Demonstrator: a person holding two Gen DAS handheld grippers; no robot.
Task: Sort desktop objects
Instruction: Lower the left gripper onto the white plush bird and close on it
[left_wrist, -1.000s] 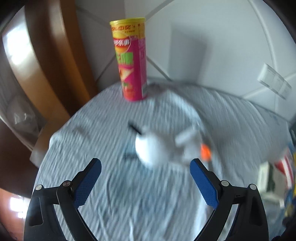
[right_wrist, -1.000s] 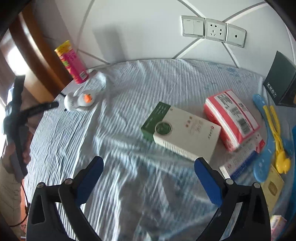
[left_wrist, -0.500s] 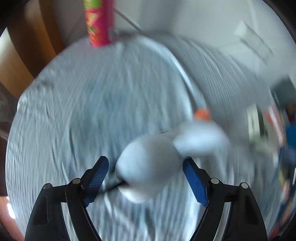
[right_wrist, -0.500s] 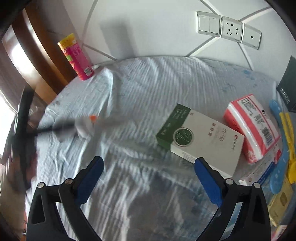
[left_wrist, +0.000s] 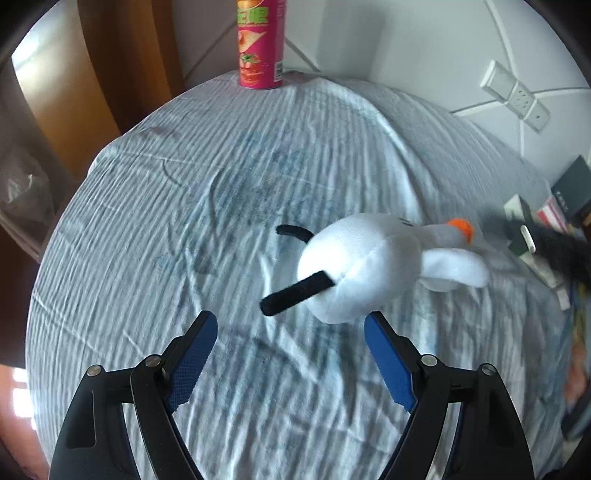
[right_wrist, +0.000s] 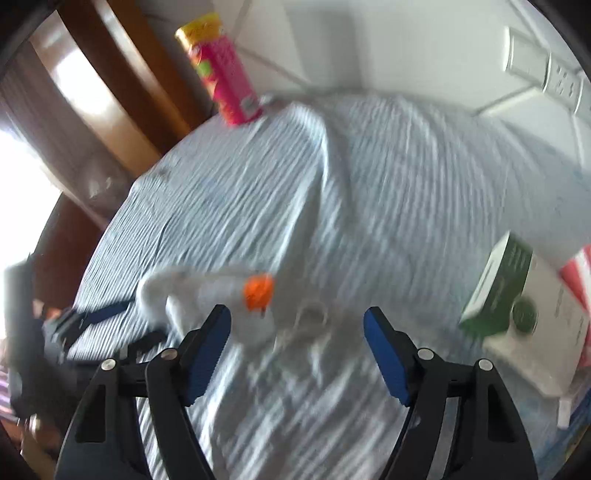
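A white plush snowman (left_wrist: 364, 266) with black stick arms and an orange nose lies on the blue striped cloth (left_wrist: 229, 184). My left gripper (left_wrist: 290, 330) is open just behind it, the right pad (left_wrist: 386, 363) near its body. In the blurred right wrist view the plush (right_wrist: 236, 299) lies just ahead of my open, empty right gripper (right_wrist: 297, 325), toward its left finger (right_wrist: 207, 350).
A pink chip can (left_wrist: 261, 44) stands at the far edge by the wall; it also shows in the right wrist view (right_wrist: 221, 70). A green-and-white box (right_wrist: 517, 310) and a red pack (right_wrist: 580, 273) lie at right. A wooden frame (left_wrist: 110, 74) borders the left.
My left gripper closed in on the plush, which now lies just ahead of its right pad. My right gripper swung left toward the plush; the boxes slid to the right edge of its view.
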